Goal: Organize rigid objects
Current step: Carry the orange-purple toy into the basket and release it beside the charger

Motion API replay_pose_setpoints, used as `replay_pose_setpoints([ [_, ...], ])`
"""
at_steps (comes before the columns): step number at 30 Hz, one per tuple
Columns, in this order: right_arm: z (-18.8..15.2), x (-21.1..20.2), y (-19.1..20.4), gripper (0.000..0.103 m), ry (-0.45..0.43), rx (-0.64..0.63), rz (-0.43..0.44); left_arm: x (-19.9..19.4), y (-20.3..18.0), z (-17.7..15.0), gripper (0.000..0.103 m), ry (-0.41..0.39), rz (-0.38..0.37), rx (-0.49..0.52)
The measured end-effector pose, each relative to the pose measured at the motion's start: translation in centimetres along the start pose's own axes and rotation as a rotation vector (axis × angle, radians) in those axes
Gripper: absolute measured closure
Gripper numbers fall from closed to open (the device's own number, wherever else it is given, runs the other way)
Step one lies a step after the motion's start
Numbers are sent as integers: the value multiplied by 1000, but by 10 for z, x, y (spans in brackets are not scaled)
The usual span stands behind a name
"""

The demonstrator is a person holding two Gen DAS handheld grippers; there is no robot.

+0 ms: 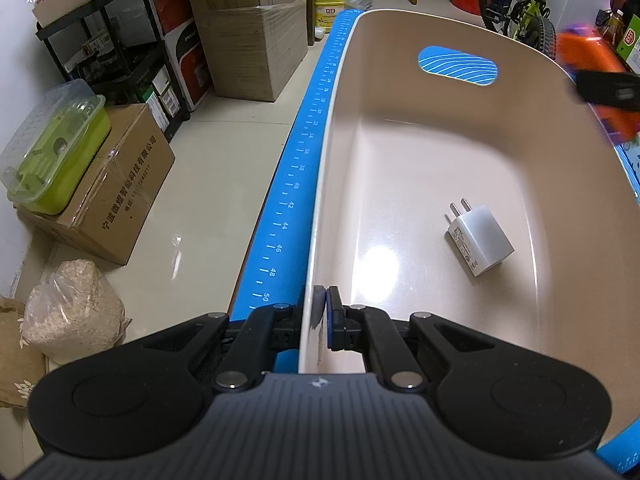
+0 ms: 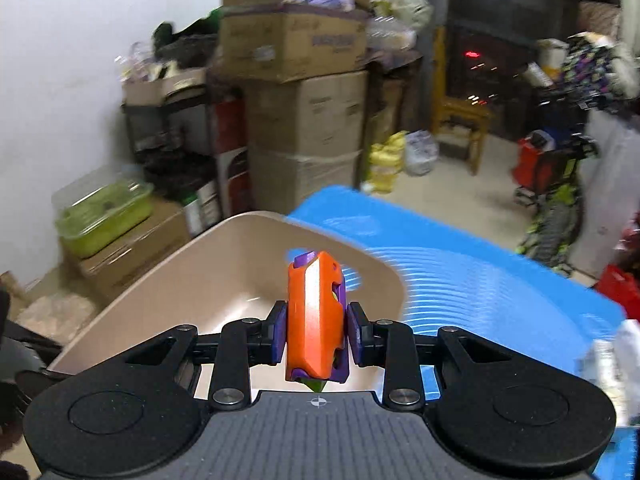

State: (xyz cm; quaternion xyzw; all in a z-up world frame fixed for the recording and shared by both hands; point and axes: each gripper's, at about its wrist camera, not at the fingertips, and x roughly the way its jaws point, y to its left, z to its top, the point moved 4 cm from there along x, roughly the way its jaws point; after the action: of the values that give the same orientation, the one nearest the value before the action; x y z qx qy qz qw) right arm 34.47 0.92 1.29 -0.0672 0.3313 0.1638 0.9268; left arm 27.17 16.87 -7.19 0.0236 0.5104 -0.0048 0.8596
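A beige plastic tub stands on a blue mat. My left gripper is shut on the tub's near rim, one pad inside the wall and one outside. A white plug adapter lies on the tub's floor. In the right wrist view my right gripper is shut on an orange and purple toy, held upright above the tub. From the left wrist view that toy and a dark finger show blurred at the right edge, over the tub's far right rim.
Cardboard boxes, a black shelf and a green lidded container line the floor left of the mat. A yellow jug, a wooden chair and a bicycle stand beyond it. A blurred white packet lies on the mat at right.
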Motion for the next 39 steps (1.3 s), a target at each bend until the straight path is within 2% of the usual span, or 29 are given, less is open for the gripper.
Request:
replay_pose_setpoints([
  [6, -9, 39, 41, 63, 79, 16, 53, 0, -1, 1, 95, 2, -4, -2],
  [15, -35, 79, 58, 64, 299, -11, 65, 0, -2, 1, 95, 1, 0, 2],
  [24, -47, 98, 75, 64, 421, -53, 71, -1, -2, 1, 95, 1, 0, 3],
  [29, -48, 101, 80, 63, 448, -92, 50, 0, -5, 1, 95, 2, 2, 3],
  [35, -47, 100, 79, 51, 437, -82, 48, 1, -6, 0, 95, 0, 2, 6],
  [39, -41, 84, 73, 42, 376, -54, 71, 2, -6, 2, 95, 4, 4, 5],
])
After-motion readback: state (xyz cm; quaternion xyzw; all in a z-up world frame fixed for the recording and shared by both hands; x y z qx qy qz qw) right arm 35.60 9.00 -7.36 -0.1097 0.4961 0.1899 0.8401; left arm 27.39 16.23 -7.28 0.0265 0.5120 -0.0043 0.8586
